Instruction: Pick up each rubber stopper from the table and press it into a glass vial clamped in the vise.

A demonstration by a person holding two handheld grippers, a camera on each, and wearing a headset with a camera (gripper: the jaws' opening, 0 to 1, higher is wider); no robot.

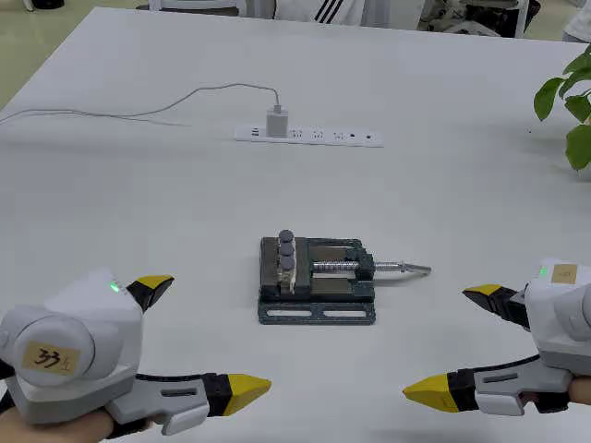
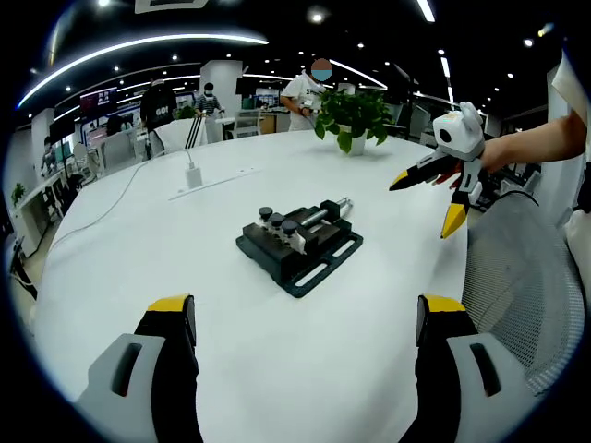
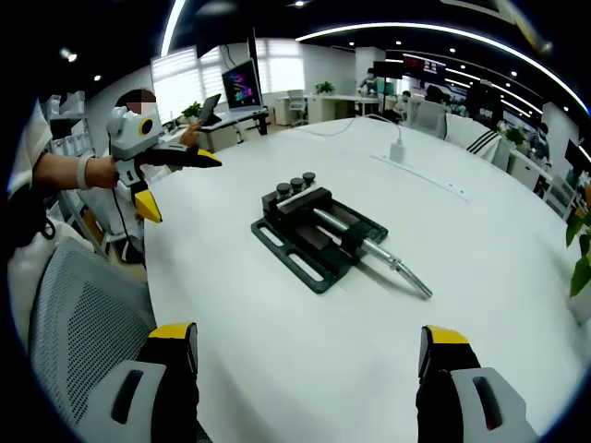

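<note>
Rubber stoppers (image 1: pixel 287 249), 3 seated on glass vials (image 1: pixel 287 278) in the vise (image 1: pixel 319 312), are judged soft, best pinched sideways; left gripper (image 1: pixel 205 334) and right gripper (image 1: pixel 451 341) jaws are spread apart.

Bright, even ceiling light, soft shadows, sharp focus; fisheye edges bend.

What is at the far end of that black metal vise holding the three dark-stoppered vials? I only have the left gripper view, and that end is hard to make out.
Observer: The right gripper view shows a silver threaded screw running through the black metal vise and ending in a bare silver handle rod that sticks out past the vise body.
Operator: Which way does that rod point for the person?
Observer: In the head view it points to the person's right, toward the open right gripper, with bare table between them.
</note>
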